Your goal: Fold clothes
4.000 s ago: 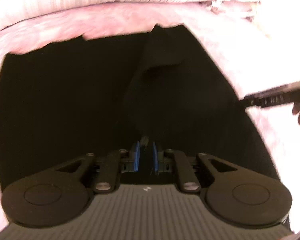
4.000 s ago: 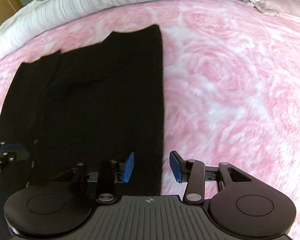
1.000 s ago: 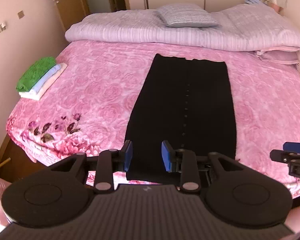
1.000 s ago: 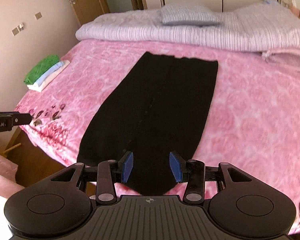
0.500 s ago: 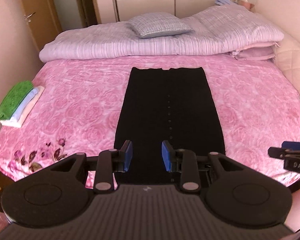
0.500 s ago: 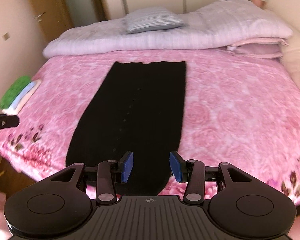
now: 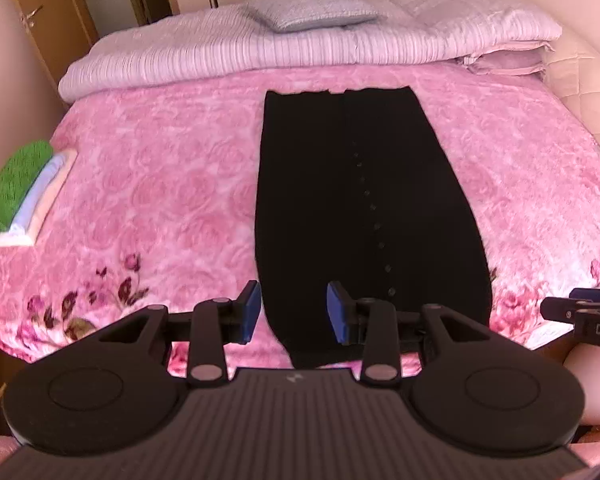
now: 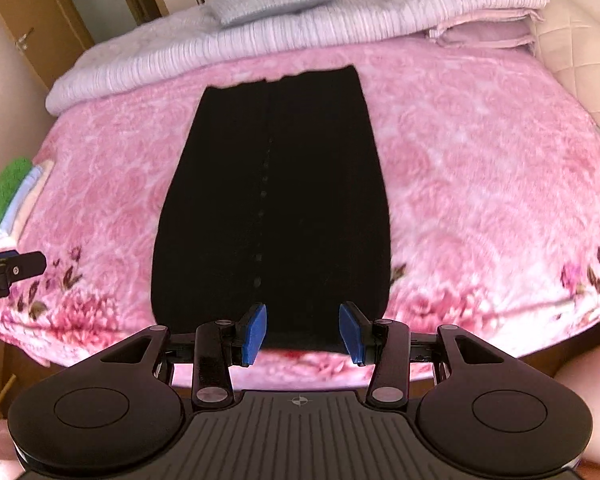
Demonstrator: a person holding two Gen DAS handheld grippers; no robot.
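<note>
Both tongs hovered spread, pinching nothing, w/ blue pads apart, above the near edge of a bed. The left gripper (image 7: 293, 312) framed the near-left corner of a black garment (image 7: 356, 216), which lay flat in a long strip on a pink floral bedspread (image 7: 160, 184), running from 6 o'clock toward 12 w/ a row of buttons (image 7: 374, 224) down it. The right gripper (image 8: 303, 334) sat over the strip's near hem. Each cam caught the other tool: the right one's tip at 3 o'clock in the left view, the left one's at 9 in the right view. A folded stack of clothes (image 7: 16, 196) sat at 9 o'clock; a striped duvet (image 7: 284, 48) and pillow (image 7: 312, 10) at 12. Only the left view showed the garment's near-left edge curving in to the hem.
</note>
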